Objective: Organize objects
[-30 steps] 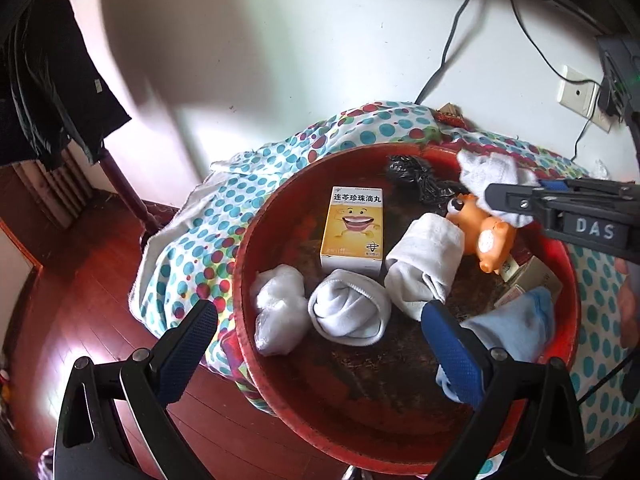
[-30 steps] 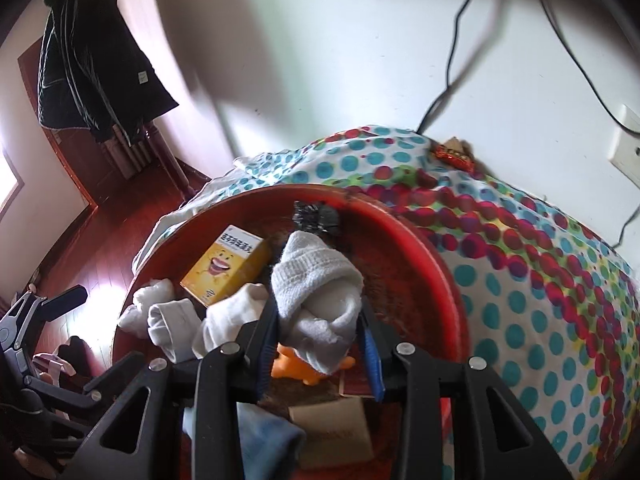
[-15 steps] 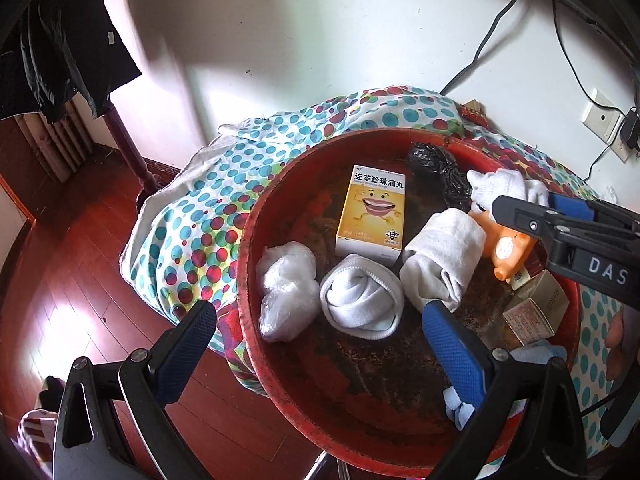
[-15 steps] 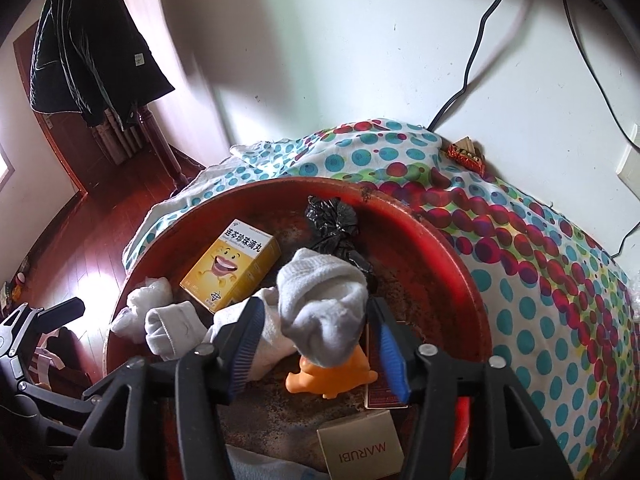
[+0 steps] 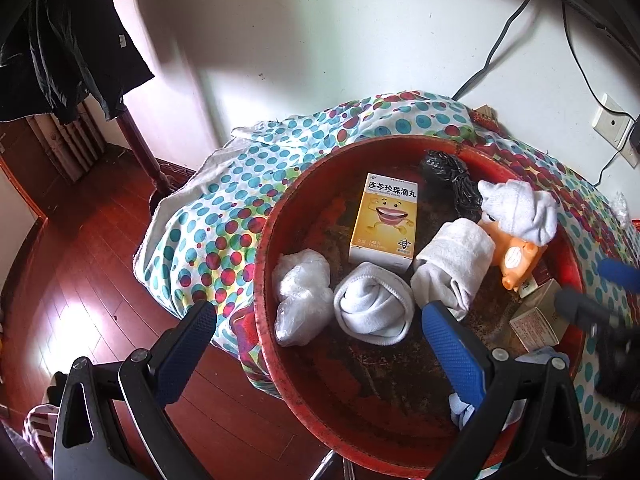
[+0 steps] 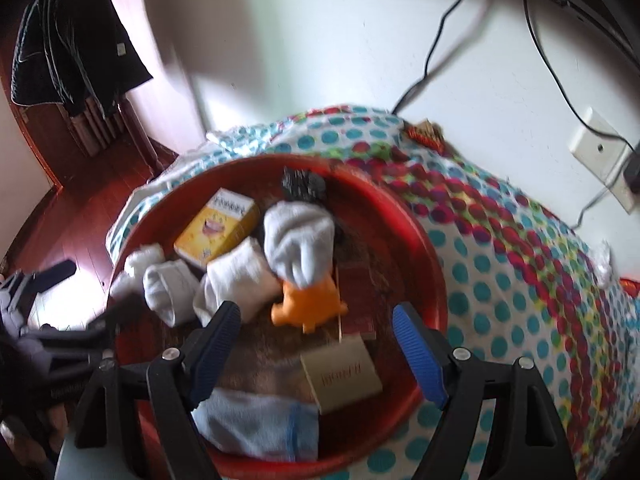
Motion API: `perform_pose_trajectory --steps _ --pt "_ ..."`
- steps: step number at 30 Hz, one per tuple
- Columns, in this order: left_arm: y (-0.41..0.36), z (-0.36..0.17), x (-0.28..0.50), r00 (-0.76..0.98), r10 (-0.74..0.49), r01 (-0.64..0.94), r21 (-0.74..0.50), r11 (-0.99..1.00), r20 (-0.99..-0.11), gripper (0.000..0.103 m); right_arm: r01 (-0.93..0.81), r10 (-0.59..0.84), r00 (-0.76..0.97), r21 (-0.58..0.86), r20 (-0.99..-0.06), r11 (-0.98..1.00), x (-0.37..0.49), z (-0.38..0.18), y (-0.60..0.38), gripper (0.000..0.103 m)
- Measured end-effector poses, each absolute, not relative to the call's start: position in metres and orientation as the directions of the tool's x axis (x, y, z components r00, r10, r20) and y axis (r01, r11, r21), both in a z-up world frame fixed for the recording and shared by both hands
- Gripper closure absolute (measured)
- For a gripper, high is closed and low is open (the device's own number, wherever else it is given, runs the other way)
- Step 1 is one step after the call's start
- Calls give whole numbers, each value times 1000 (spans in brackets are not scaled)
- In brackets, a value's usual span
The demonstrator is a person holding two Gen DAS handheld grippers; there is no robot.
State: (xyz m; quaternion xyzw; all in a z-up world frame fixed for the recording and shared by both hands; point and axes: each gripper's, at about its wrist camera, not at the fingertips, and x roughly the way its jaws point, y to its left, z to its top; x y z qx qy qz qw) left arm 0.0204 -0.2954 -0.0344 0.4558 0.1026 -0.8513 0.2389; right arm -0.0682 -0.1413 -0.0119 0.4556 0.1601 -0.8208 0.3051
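Two pairs of tongs hang over a round red basin (image 5: 264, 280) that sits on a counter draped with a polka-dot cloth (image 5: 224, 216); the basin's near rim overhangs the cloth edge above the wooden floor (image 5: 80, 264). The left tongs (image 5: 316, 344) stand wide with nothing between their blue pads, one finger out over the floor and the other inside the basin near its front rim. The right tongs (image 6: 316, 334) are opening, and nothing lies between them: the grey-white sock (image 6: 300, 236) they squeezed a second ago now rests on the orange toy (image 6: 308, 300), touching the black plastic bag (image 6: 300, 186) behind it, and the tongs have drawn back toward the near rim. Along the basin's left side lie a crumpled clear bag (image 5: 300, 296), a rolled white sock (image 5: 374, 304), a folded white sock (image 5: 452, 260) and the yellow medicine box (image 5: 386, 220), each touching its neighbour. A tan carton (image 6: 340, 376) and a pale blue sock (image 6: 260, 420) sit near the front rim on the right side, with a dark red box (image 6: 356, 292) just beside the toy. Bare basin floor shows at the front centre (image 5: 380, 380) and along the far right wall (image 6: 384, 240). Beyond the basin's right rim the cloth lies open up to the wall, where a socket (image 6: 600, 152) and cables (image 6: 436, 52) hang.
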Motion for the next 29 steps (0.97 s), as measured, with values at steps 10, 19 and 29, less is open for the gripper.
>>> perform_pose_trajectory --steps 10,19,29 --pt "-287 -33 14 -462 -296 492 36 -870 -836 0 643 -310 -320 35 -895 -765 -27 -24 -131 22" --pt "-286 -35 13 -462 -254 479 2 -878 -850 0 637 -306 -290 56 -907 -769 -19 -34 -127 22" --pt "-278 -33 19 -456 -274 474 29 -880 -847 0 635 -299 -280 58 -912 -770 -18 -37 -125 22"
